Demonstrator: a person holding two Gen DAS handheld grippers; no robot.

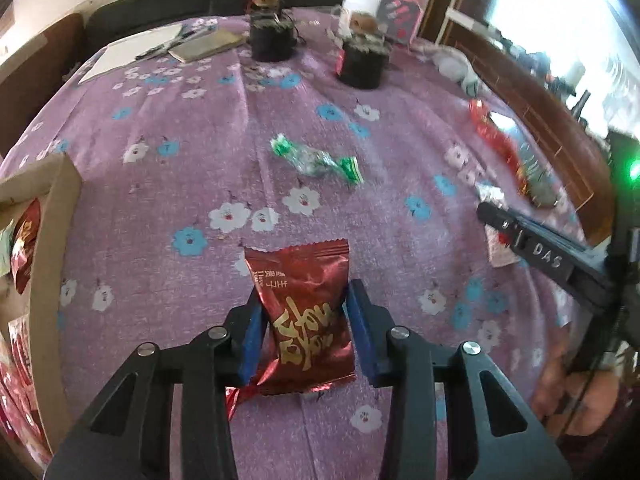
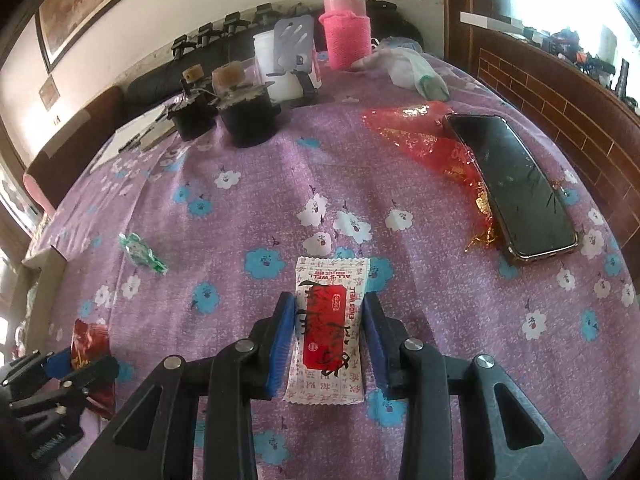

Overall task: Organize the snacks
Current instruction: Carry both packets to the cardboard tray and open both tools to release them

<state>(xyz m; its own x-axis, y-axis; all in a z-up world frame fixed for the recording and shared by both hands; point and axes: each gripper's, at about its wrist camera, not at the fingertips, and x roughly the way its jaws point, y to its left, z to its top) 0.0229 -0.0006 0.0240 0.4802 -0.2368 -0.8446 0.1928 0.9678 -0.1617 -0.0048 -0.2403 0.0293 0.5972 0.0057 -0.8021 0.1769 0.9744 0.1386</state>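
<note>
Cloth: purple, printed with white and blue flowers, covering the table (image 2: 224, 216); every place below is given from the green candy.
Green candy (image 1: 316, 159): clear twist wrapper with green ends, lying loose mid-table.
Left claw (image 1: 306, 300): angled steeply down at the table, on the camera side of the green candy; blue pads clamped on both sides of the red packet.
Red packet (image 1: 308, 312): shiny red foil with gold lettering, resting on the cloth between the left claw's pads, wrapper pinched at the sides.
Right claw (image 2: 329, 304): also pitched steeply down, to the right of the green candy in its own view; blue pads pressed against the edges of the white packet.
White packet (image 2: 326, 332): white wrapper with a red panel, flat on the cloth in the right claw's grip.
Cardboard box (image 1: 52, 248): left of the green candy at the table's edge, red wrappers inside.
Phone (image 2: 516, 184): far right of the green candy, face up, lying on crinkled red cellophane (image 2: 416, 128).
Dark jars (image 1: 362, 60): two, with cork stoppers, beyond the green candy.
Pink bottle (image 2: 346, 36): beyond the green candy, at the far edge.
</note>
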